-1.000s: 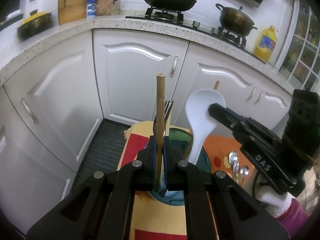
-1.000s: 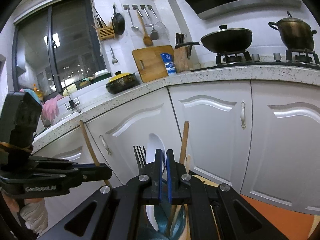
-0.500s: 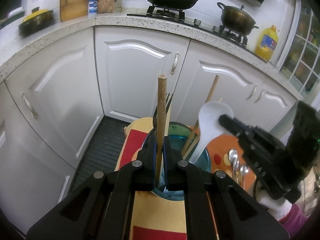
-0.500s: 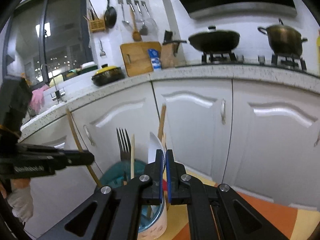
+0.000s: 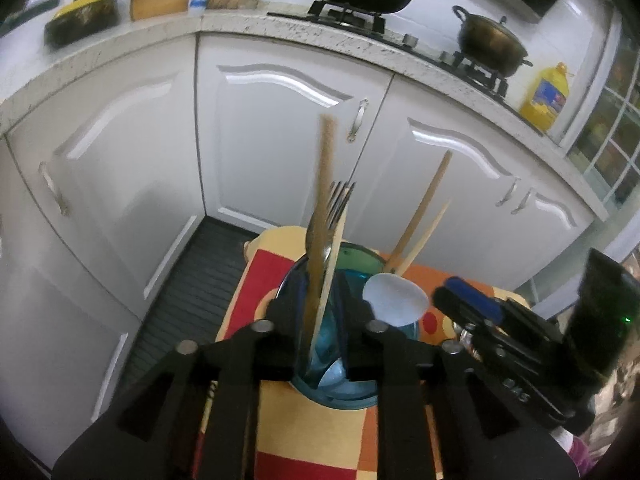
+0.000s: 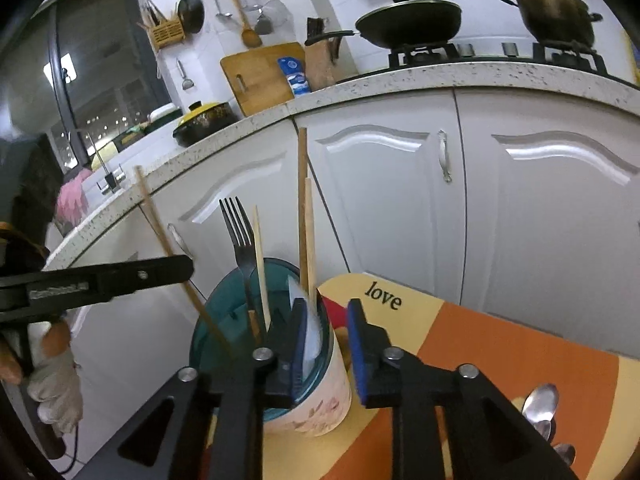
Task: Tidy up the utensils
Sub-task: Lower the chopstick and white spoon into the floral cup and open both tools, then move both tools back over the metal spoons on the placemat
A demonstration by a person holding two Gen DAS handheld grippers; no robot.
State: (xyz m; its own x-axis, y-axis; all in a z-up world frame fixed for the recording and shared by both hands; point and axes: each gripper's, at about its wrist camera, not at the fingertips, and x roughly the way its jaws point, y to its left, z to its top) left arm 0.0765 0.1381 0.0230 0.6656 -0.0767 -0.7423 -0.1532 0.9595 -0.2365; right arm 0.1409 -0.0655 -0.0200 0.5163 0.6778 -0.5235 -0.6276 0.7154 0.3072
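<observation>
A teal-lined cup (image 5: 360, 398) stands on the table and holds a fork (image 5: 338, 204), two pale chopsticks and a wooden handle (image 5: 424, 208). My left gripper (image 5: 320, 320) is over the cup's near rim and its jaws are opening. A brown wooden stick (image 5: 325, 168) stands loose between them, its foot in the cup. The white spoon (image 5: 394, 300) sits in the cup with its bowl upward. My right gripper (image 6: 330, 344) is at the cup (image 6: 320, 396) with jaws opening. The white spoon (image 6: 313, 332) rests by its left pad and is not pinched. The left gripper (image 6: 176, 268) reaches in from the left.
The cup stands on an orange, yellow and red cloth (image 6: 480, 340) printed with "love". Several metal spoons (image 6: 540, 400) lie at its right end. White cabinet doors (image 6: 392, 208) stand close behind. A gloved hand (image 6: 56, 376) holds the left tool.
Both pairs of jaws have parted. The white spoon has gone down into the cup with the right gripper following it. The brown stick now stands free between the left pads.
</observation>
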